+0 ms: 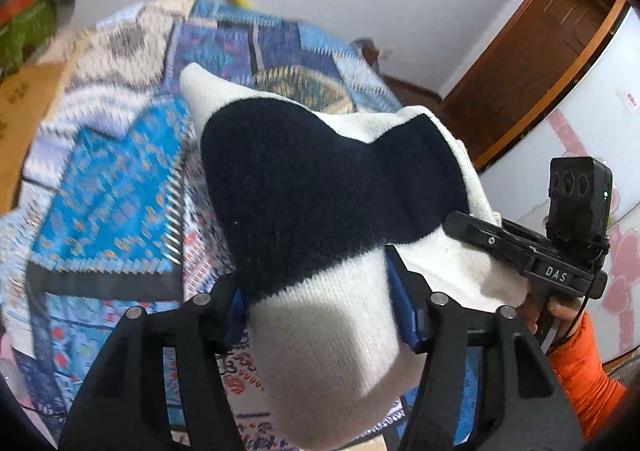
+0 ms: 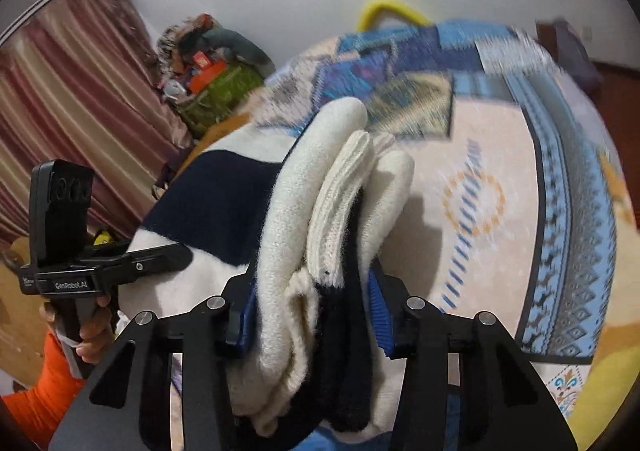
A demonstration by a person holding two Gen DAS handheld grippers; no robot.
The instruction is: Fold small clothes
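White-and-navy knit garment (image 1: pixel 320 211) clamped by left hand-held gripper (image 1: pixel 320 315) and right hand-held gripper (image 2: pixel 312 315), both raised

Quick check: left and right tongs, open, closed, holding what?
Left tongs: closed on the knit garment.
Right tongs: closed on the same garment's bunched layers.

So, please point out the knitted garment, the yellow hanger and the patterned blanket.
knitted garment (image 1: pixel 304 187): left wrist view, on its dark navy band.
yellow hanger (image 2: pixel 390 9): right wrist view, on its curved top.
patterned blanket (image 2: pixel 500 171): right wrist view, on a bare beige part.
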